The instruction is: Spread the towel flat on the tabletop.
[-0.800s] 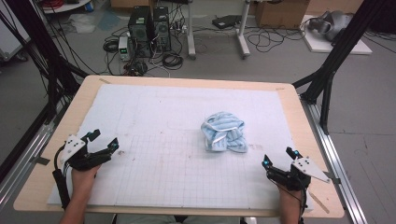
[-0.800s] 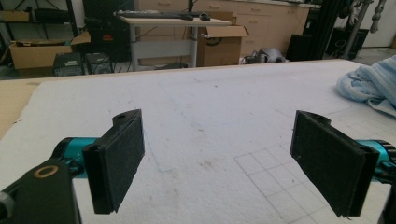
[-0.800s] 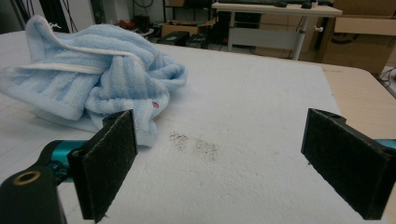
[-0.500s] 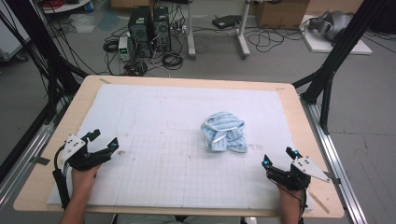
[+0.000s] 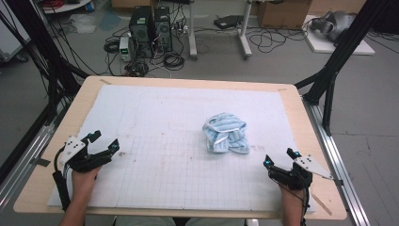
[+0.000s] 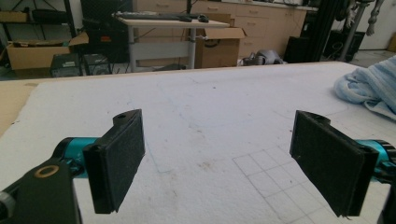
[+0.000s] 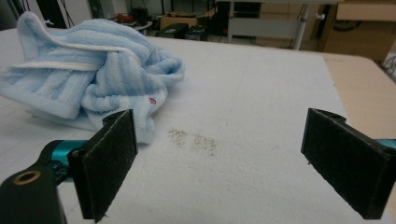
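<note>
Your left gripper (image 5: 104,143) sits low over the white mat (image 5: 155,117) near the desk's (image 5: 42,188) left edge, toward the near left corner. Its jaws stand spread wide with nothing between them; the left gripper view confirms bare mat in the gap (image 6: 217,154). Your left hand (image 5: 83,181) holds it from the near edge.

Your right gripper (image 5: 281,158) sits near the near right corner of the desk, just inside the mat's right margin. Its jaws are likewise spread apart and hold nothing; the right gripper view shows open mat between the pads (image 7: 219,158), with a small patch of brownish specks (image 7: 194,138) on the mat ahead.

The light blue striped towel (image 5: 225,133) lies crumpled in a heap on the mat, right of the desk's centre and nearer your right gripper than your left. In the right gripper view the towel (image 7: 88,74) lies just beyond the left-hand pad, apart from it. In the left gripper view its edge (image 6: 369,88) shows at the far right, well apart from that gripper.

Neither gripper touches the towel.
</note>
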{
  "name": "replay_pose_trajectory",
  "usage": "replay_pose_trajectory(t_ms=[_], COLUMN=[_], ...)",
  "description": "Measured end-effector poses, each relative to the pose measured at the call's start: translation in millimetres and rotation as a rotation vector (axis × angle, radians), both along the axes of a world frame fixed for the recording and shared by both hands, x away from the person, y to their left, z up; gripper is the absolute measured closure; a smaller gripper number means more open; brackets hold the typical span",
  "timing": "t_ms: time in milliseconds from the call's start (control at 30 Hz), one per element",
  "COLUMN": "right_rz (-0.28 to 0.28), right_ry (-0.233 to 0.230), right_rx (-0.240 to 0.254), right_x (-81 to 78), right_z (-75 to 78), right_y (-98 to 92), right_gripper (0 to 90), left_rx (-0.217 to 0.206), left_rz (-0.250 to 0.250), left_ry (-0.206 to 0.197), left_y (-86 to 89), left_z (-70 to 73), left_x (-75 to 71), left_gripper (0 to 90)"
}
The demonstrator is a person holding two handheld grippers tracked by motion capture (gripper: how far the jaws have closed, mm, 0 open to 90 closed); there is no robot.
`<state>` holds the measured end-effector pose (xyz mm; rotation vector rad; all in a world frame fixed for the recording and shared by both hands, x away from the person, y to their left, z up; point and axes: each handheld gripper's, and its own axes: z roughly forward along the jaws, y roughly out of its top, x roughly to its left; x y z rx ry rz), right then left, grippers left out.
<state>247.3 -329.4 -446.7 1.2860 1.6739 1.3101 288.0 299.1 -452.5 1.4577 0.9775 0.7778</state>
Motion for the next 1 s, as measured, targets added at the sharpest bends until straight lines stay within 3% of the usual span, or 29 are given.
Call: replay_pose_trajectory(t_ms=[33,167,267,300,333,400,467,500,567,633,667,800,867,900,933,967,1000], right_rz=[0.008,0.038,0.083,0.117,0.117,0.165,0.185,0.228,0.241,0.273,0.293,0.333,0.345,0.349,0.347,0.347,0.339], right_ry=[0.001,-0.006,-0.001,0.0,0.0,0.018,0.023,0.037,0.036,0.044,0.068,0.1,0.109,0.11,0.117,0.117,0.122], right_rx=[0.017,0.006,0.012,0.006,0.006,-0.023,-0.032,-0.054,-0.068,-0.106,-0.144,-0.178,-0.203,-0.283,-0.325,-0.325,-0.358], right_x=[1.6,10.3,25.6,36.7,36.7,52.7,57.6,66.2,70.9,78.9,86.5,96.0,99.9,104.1,105.7,105.7,105.8], right_z=[1.6,9.8,19.3,26.3,26.3,36.1,39.2,44.7,46.8,50.1,51.3,50.1,49.2,47.7,46.6,46.6,45.8], right_y=[3.5,19.4,38.1,52.7,52.7,77.7,85.9,102.2,109.8,124.3,138.2,155.2,165.1,173.7,176.4,176.4,177.6], right_gripper=[9.9,9.9,9.9,9.9,9.9,10.8,15.2,19.7,21.3,29.2,31.0,35.1,39.8,52.8,69.6,69.6,78.7], left_rx=[-0.001,-0.001,0.005,0.005,-0.001,-0.002,-0.001,-0.001,-0.002,0.0,-0.001,-0.001,-0.001,-0.001,0.0,-0.001,-0.003], left_rz=[-0.001,0.0,-0.001,-0.002,-0.001,-0.001,0.0,0.0,-0.001,0.002,0.0,0.0,-0.001,0.0,0.0,0.0,-0.001], left_ry=[0.0,-0.001,0.0,0.0,-0.001,0.0,0.0,-0.002,-0.001,0.0,0.001,-0.001,0.001,0.002,0.002,0.002,0.002], left_y=[0.0,0.0,-0.1,0.0,-0.2,0.2,0.2,0.0,-0.1,0.5,0.5,0.0,0.3,0.6,0.9,1.0,0.8], left_z=[0.0,0.0,0.0,0.0,-0.1,0.0,0.0,-0.1,-0.1,0.0,0.0,0.0,0.0,0.0,0.0,0.0,-0.1], left_x=[0.0,-0.1,-0.3,-0.3,-0.2,-0.2,-0.3,-0.2,-0.2,-0.1,-0.1,-0.1,0.0,0.1,0.1,0.0,-0.1], left_gripper=[18.6,18.7,18.9,19.0,19.0,19.1,19.2,19.6,19.9,20.2,20.3,21.0,21.3,21.4,21.4,21.4,21.4])
